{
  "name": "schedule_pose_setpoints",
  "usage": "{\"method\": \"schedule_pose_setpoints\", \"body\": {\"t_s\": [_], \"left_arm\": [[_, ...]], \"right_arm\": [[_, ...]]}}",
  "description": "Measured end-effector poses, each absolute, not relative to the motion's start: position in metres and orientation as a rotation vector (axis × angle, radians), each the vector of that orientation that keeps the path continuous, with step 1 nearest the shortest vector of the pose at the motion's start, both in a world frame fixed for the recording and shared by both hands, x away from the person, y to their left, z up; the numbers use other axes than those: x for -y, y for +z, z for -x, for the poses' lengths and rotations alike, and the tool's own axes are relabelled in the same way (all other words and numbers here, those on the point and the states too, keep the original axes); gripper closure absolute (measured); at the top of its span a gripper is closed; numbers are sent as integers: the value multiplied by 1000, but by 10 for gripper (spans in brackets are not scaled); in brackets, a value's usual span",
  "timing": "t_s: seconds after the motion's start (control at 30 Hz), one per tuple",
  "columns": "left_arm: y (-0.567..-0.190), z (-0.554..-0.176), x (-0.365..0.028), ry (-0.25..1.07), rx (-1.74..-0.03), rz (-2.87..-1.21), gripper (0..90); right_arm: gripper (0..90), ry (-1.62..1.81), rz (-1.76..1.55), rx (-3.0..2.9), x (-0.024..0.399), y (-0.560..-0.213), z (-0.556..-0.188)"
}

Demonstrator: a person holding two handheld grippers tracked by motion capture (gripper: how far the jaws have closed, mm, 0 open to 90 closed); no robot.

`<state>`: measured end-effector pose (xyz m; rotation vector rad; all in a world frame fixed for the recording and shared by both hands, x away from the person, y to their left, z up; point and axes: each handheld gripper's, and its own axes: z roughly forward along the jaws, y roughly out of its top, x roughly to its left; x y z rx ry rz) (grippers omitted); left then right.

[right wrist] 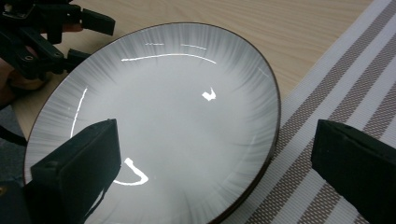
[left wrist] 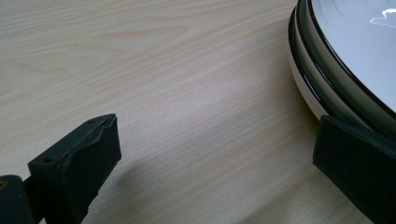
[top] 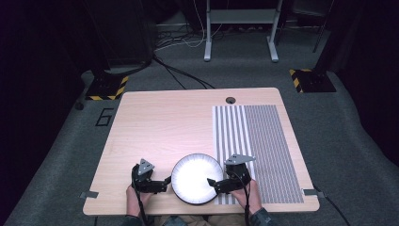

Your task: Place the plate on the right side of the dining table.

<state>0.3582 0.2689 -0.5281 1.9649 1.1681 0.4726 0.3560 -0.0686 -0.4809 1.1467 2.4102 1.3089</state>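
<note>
A round white plate (top: 196, 178) with a dark rim lies near the table's front edge, its right edge over a striped placemat (top: 263, 146). My left gripper (top: 165, 183) is open just left of the plate. In the left gripper view the left gripper (left wrist: 217, 140) has bare wood between its jaws, and its right jaw sits at the plate's (left wrist: 355, 42) rim. My right gripper (top: 213, 185) is open at the plate's right side. In the right gripper view the right gripper (right wrist: 215, 144) straddles the plate's (right wrist: 177, 116) rim, with one jaw over the plate and one over the placemat (right wrist: 336, 84).
The light wooden table (top: 160, 127) is bare behind the plate. A cable hole (top: 230, 100) sits at its far edge. The left gripper (right wrist: 46, 32) and a hand appear beyond the plate in the right gripper view. Grey carpet, cables and a white stand (top: 240, 28) surround the table.
</note>
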Motion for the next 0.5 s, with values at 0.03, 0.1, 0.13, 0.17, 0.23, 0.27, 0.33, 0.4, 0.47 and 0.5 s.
{"method": "schedule_pose_setpoints", "body": {"t_s": [0.03, 0.1, 0.13, 0.17, 0.23, 0.27, 0.33, 0.4, 0.47, 0.5], "left_arm": [[-528, -359, -270, 449, -1164, -1961, 8], [-528, -360, -271, 424, -1164, -1954, 10], [-528, -360, -272, 417, -1161, -1957, 10], [-528, -360, -272, 418, -1161, -1957, 10], [-528, -359, -272, 430, -1155, -1967, 11], [-528, -359, -271, 435, -1155, -1966, 12], [-528, -358, -271, 450, -1151, -1967, 12], [-527, -356, -270, 481, -1147, -1965, 14], [-527, -355, -270, 480, -1142, -1969, 18], [-528, -354, -270, 473, -1142, -1967, 18]], "right_arm": [[22, 1328, -1147, -2419, 67, -482, -356], [24, 1359, -1146, -2429, 66, -483, -355], [24, 1370, -1134, -2441, 64, -483, -355], [21, 1369, -1126, -2447, 64, -484, -354], [13, 1349, -1106, -2453, 61, -484, -353], [18, 1356, -1107, -2451, 61, -483, -352], [23, 1382, -1111, -2454, 62, -483, -352], [25, 1387, -1106, -2465, 60, -483, -352], [31, 1360, -1096, -2464, 57, -483, -351], [31, 1349, -1090, -2462, 55, -483, -351]]}}
